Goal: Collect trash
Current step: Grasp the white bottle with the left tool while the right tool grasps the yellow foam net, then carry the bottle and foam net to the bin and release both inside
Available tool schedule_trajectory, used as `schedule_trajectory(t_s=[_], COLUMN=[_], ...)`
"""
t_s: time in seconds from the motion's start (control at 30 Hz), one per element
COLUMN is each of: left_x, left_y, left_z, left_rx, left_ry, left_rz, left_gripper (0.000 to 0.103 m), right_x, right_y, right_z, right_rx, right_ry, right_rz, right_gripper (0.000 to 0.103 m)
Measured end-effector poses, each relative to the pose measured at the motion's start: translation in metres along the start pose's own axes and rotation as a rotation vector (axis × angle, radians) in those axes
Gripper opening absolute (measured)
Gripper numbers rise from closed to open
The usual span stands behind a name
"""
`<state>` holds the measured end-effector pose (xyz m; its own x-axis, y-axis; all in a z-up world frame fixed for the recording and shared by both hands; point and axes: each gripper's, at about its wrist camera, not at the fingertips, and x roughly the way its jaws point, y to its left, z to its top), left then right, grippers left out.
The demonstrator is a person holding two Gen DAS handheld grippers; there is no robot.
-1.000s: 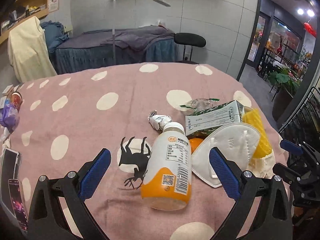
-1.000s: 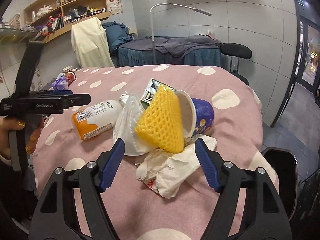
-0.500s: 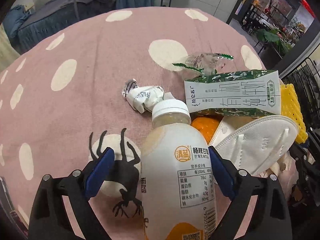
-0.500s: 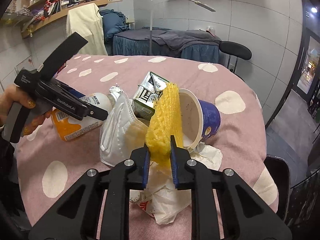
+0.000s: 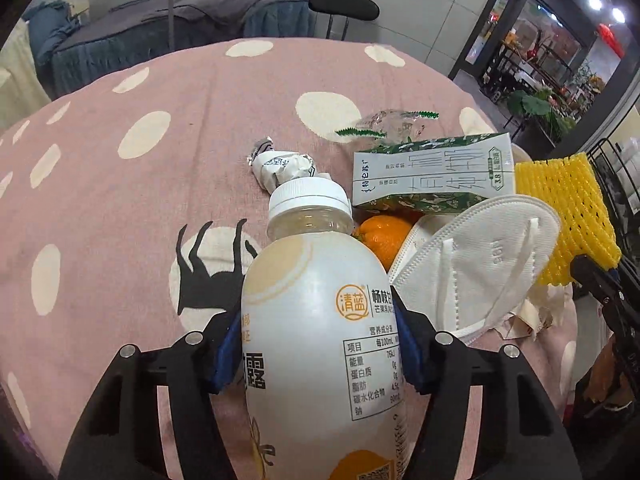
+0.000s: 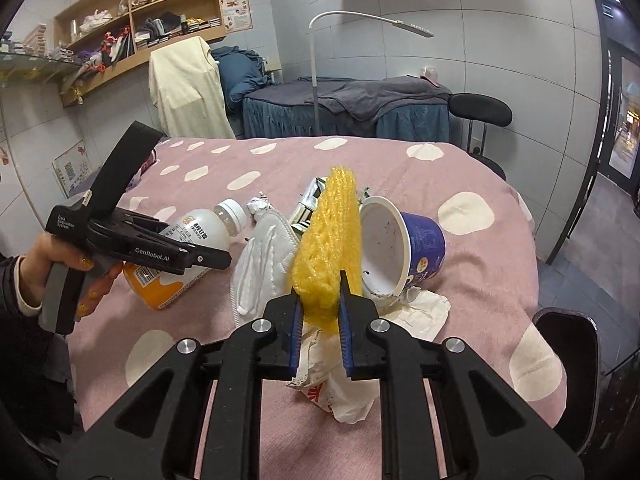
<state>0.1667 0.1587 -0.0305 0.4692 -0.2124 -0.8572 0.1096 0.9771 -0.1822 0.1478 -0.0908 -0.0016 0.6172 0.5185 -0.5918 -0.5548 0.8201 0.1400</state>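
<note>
My left gripper [image 5: 320, 354] is shut on a white and orange drink bottle [image 5: 320, 340] that lies on the pink dotted tablecloth [image 5: 160, 200]. It also shows in the right wrist view [image 6: 188, 240], held by the left gripper [image 6: 216, 258]. My right gripper [image 6: 319, 320] is shut on a yellow foam net [image 6: 328, 240], also seen in the left wrist view [image 5: 568, 208]. Around them lie a white face mask [image 5: 480, 256], a green milk carton [image 5: 432, 176], an orange [image 5: 384, 232], a crumpled wrapper [image 5: 280, 168], a blue paper cup [image 6: 404, 248] and crumpled paper [image 6: 340, 376].
A clear plastic wrapper [image 5: 384, 124] lies behind the carton. A black chair [image 6: 568, 344] stands at the table's right edge. A massage bed [image 6: 344, 108], a stool [image 6: 480, 112] and a floor lamp [image 6: 316, 80] stand behind the table. Shelves [image 6: 132, 16] hang on the wall.
My left gripper moved forward and closed on the bottle. My right gripper closed on the yellow foam net and has lifted it a little.
</note>
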Motion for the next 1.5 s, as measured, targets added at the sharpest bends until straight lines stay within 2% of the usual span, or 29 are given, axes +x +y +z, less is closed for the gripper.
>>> schedule_trajectory(t_s=[0.17,0.33,0.5,0.63,0.87,1.03,1.27,1.5], left_x=[-0.033,-0.053,-0.061,-0.061,-0.056,-0.045,-0.027,-0.011], left_y=[-0.004,-0.018,-0.057,-0.083,-0.135,-0.169,-0.211,-0.249], left_z=[-0.021,-0.035,-0.039,-0.034,-0.025,-0.013,-0.001,0.003], left_rx=[-0.061,-0.11,-0.086,-0.046,0.05,0.113,0.185,0.244], left_ry=[-0.131,-0.228,-0.285,-0.315,-0.342,-0.345,-0.328,-0.294], left_rz=[0.012,-0.025,-0.06,-0.091,-0.2,-0.271,-0.352,-0.404], left_gripper=[0.062,0.062,0.062,0.062,0.062,0.062,0.062,0.062], right_x=[-0.017,-0.032,-0.052,-0.073,-0.109,-0.122,-0.119,-0.08], right_y=[0.002,0.004,-0.007,-0.025,-0.079,-0.129,-0.202,-0.261], right_z=[-0.002,-0.007,-0.014,-0.023,-0.041,-0.065,-0.11,-0.15], right_rx=[0.004,0.006,0.049,0.102,0.216,0.317,0.466,0.556], right_ry=[-0.042,-0.076,-0.112,-0.147,-0.194,-0.179,-0.107,0.015], right_rz=[0.03,0.043,0.041,0.008,-0.136,-0.263,-0.425,-0.516], right_gripper=[0.016,0.016,0.016,0.016,0.016,0.016,0.016,0.016])
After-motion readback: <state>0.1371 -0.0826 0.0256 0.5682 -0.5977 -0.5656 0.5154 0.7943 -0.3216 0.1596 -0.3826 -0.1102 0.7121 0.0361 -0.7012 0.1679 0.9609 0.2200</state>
